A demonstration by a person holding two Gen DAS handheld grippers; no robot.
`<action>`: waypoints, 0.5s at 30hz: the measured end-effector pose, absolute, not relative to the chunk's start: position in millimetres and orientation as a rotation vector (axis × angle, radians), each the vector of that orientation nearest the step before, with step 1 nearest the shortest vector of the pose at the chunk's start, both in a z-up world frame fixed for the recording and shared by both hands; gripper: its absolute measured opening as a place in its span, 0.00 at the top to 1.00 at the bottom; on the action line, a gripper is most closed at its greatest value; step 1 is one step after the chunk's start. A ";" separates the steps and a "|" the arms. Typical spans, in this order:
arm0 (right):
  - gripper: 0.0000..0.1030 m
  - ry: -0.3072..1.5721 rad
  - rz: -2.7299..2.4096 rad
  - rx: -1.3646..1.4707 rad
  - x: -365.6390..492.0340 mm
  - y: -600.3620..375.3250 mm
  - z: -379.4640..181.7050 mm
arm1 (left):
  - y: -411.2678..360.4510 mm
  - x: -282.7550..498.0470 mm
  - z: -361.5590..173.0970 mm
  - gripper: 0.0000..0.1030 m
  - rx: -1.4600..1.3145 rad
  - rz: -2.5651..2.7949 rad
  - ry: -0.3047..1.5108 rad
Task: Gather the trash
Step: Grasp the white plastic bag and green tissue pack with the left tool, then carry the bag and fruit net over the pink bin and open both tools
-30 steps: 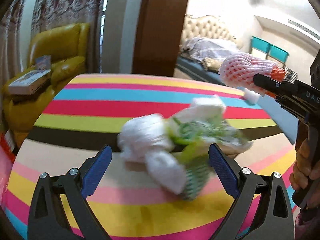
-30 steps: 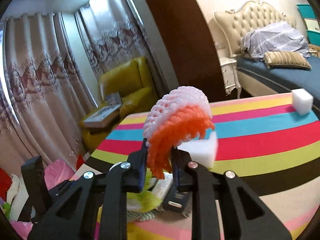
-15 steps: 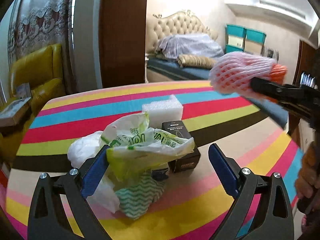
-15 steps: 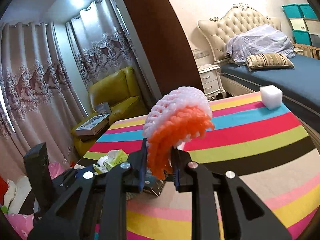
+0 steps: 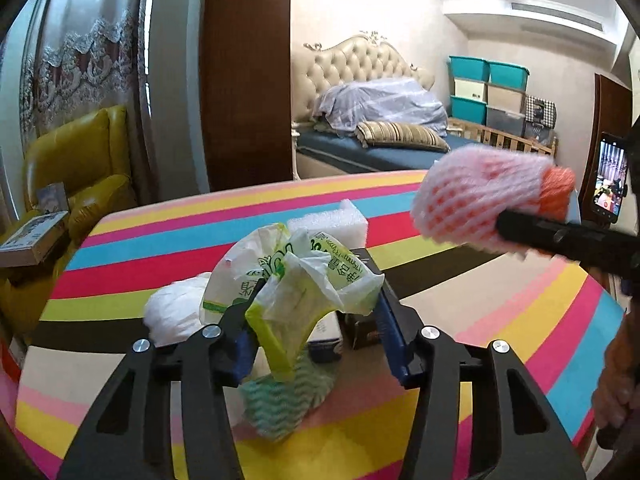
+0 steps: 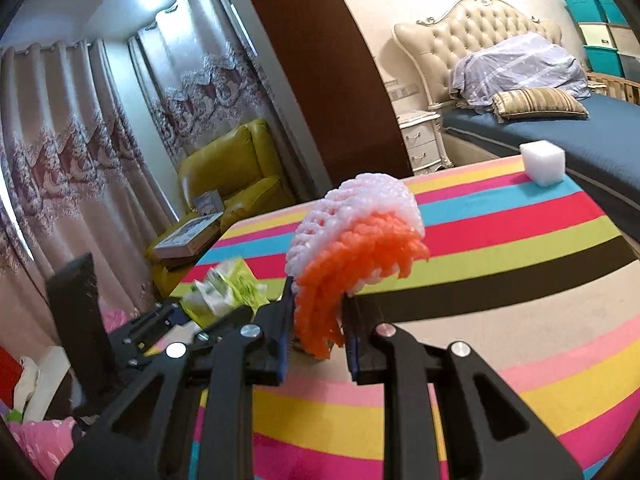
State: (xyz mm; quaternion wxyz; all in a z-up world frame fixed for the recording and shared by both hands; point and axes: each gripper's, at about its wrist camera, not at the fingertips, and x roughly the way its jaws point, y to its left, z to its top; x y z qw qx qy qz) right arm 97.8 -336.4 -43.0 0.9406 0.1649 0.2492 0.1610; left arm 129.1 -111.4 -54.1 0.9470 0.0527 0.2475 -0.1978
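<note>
A crumpled white-and-green plastic bag (image 5: 304,280) stands between the fingers of my left gripper (image 5: 314,320), whose jaws are closing. The left pad touches the bag, while a gap shows beside the right pad. My right gripper (image 6: 318,312) is shut on a white and orange foam fruit net (image 6: 352,248). In the left wrist view that net (image 5: 480,200) hangs above the table, to the right of the bag. In the right wrist view the bag (image 6: 224,288) shows low on the left.
A striped tablecloth (image 5: 500,340) covers the round table. Around the bag lie a white foam block (image 5: 332,220), a black box (image 5: 362,328), a white wad (image 5: 176,312) and a green-patterned packet (image 5: 280,400). A foam cube (image 6: 544,162) sits at the far edge. Yellow armchair left, bed behind.
My left gripper's jaws have narrowed around the plastic bag and it has moved closer to the pile. The right gripper has drifted a little lower with the foam net still in it.
</note>
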 end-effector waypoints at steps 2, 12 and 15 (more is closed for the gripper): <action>0.80 0.519 0.340 0.335 97.2 -330.2 -45.8 | -101.0 120.4 -49.4 0.52 0.103 -0.392 0.488; 0.80 0.539 0.458 0.266 90.7 -275.5 -42.4 | -30.4 79.0 -31.8 0.52 0.042 -0.293 0.456; 0.79 0.545 0.503 0.243 88.7 -252.7 -41.8 | -5.4 63.0 -30.2 0.52 0.050 -0.237 0.447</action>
